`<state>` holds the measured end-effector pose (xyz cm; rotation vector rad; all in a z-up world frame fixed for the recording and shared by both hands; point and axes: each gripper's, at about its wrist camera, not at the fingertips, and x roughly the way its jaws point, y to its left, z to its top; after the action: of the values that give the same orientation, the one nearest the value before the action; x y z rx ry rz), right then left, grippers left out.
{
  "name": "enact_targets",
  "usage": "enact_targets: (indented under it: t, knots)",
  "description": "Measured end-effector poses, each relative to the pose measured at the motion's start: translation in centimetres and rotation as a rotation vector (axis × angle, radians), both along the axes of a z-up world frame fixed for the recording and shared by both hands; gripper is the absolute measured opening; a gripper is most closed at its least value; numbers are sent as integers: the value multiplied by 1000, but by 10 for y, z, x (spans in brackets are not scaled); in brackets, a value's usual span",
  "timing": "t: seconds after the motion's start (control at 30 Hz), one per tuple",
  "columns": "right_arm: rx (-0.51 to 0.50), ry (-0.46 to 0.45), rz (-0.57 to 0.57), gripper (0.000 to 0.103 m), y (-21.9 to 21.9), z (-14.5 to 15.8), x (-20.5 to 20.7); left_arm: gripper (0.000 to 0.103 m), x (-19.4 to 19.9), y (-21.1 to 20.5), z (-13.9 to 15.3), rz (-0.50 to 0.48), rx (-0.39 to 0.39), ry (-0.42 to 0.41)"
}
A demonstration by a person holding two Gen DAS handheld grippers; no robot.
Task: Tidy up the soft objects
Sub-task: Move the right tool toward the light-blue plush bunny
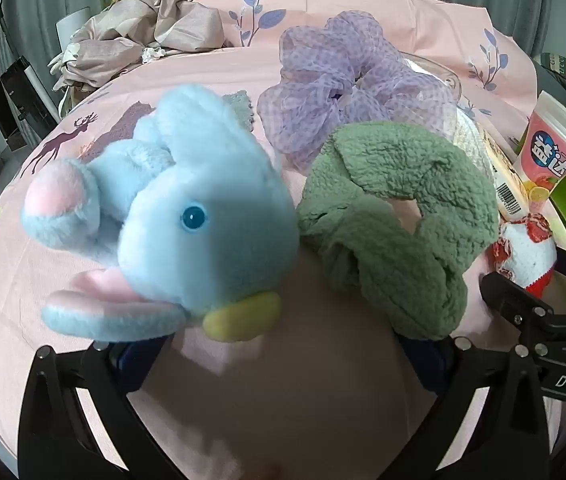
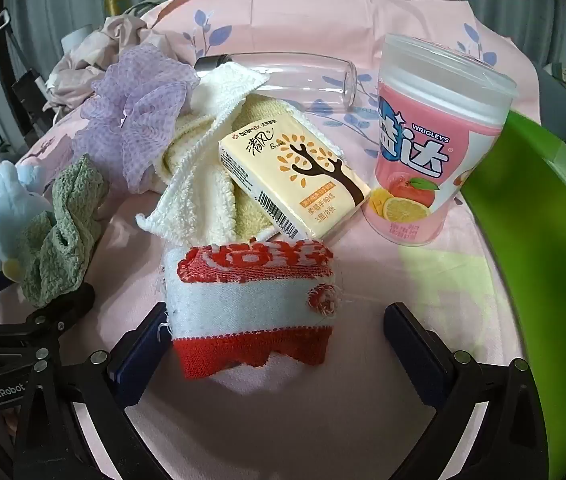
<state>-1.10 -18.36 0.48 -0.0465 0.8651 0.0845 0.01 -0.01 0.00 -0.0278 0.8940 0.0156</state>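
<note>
Pink sheet (image 2: 363, 16) printed with blue leaves covers the bed. Landmark: the tissue pack (image 2: 295, 184), marked "teamax" with a tree and barcode. Right of it stands a gum tub (image 2: 431, 148) reading "WRIGLEY'S". Under it lies a cream towel (image 2: 199, 200); left of it, a lilac scrunchie (image 2: 135, 108), a green scrunchie (image 2: 63, 236) and a blue plush (image 1: 187, 216). Just in front lies a red-and-white knitted piece (image 2: 255, 304), between the wide-spread right gripper (image 2: 279, 344), untouched. The left gripper (image 1: 283, 356), also wide, holds nothing; "GenRobot" shows on its body.
</note>
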Motion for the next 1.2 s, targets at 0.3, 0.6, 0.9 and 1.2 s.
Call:
enact_targets:
  t: [0.3,0.6,0.9,1.2]
  knots:
    - [-1,-2,0,103,-1,0,1,103,0,0,0,0,-1,-3]
    - [-16,11,-6,103,1,1,4,102,4,3,-3,18,-2,20]
    - [18,21,-25,103,4,9,-15,97,-23,5,20,-10,-24,31]
    - [184,-12,-15,103,-6,50,-54,97,-47,46,63,26,-110,29]
